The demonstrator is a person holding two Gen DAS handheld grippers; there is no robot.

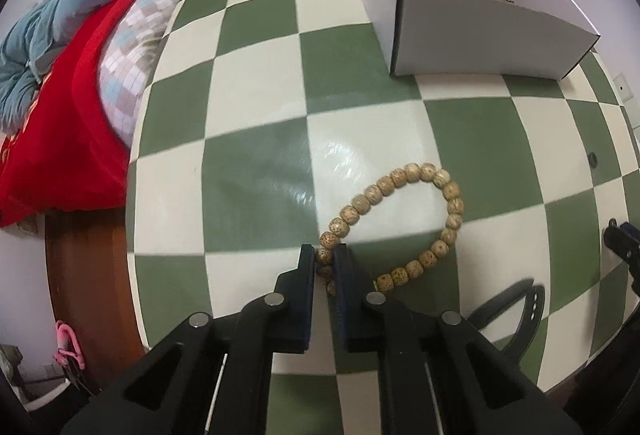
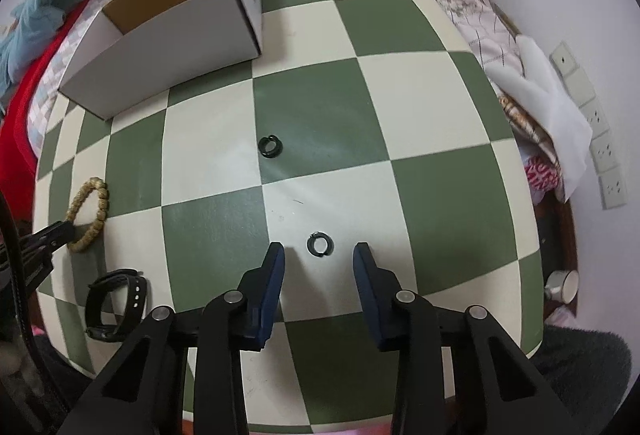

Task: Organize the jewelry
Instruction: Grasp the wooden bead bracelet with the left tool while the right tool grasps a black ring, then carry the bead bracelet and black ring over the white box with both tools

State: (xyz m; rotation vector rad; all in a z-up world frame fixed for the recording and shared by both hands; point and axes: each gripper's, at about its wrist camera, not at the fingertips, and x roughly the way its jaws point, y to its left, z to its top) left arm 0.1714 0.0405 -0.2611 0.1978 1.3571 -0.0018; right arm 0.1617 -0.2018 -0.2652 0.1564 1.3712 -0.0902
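A tan beaded bracelet (image 1: pixel 416 219) lies on the green and cream checked table (image 1: pixel 256 107). My left gripper (image 1: pixel 323 255) is shut on the bracelet's near-left beads. The bracelet also shows in the right wrist view (image 2: pixel 90 211) at the far left, with the left gripper's tip (image 2: pixel 60 231) on it. My right gripper (image 2: pixel 319 253) is open, low over the table, with a small black ring (image 2: pixel 319 244) lying between its fingertips. A second black ring (image 2: pixel 270 146) lies farther out. A black watch band (image 2: pixel 116 305) lies at the near left. An open white box (image 1: pixel 472 7) stands at the back.
The box also shows in the right wrist view (image 2: pixel 168 23) at the back left. Red and blue bedding (image 1: pixel 72 83) lies beyond the table's left edge. Folded cloths (image 2: pixel 520 75) are piled past the right edge, under wall sockets (image 2: pixel 600 151). A small cup (image 2: pixel 562 285) sits low right.
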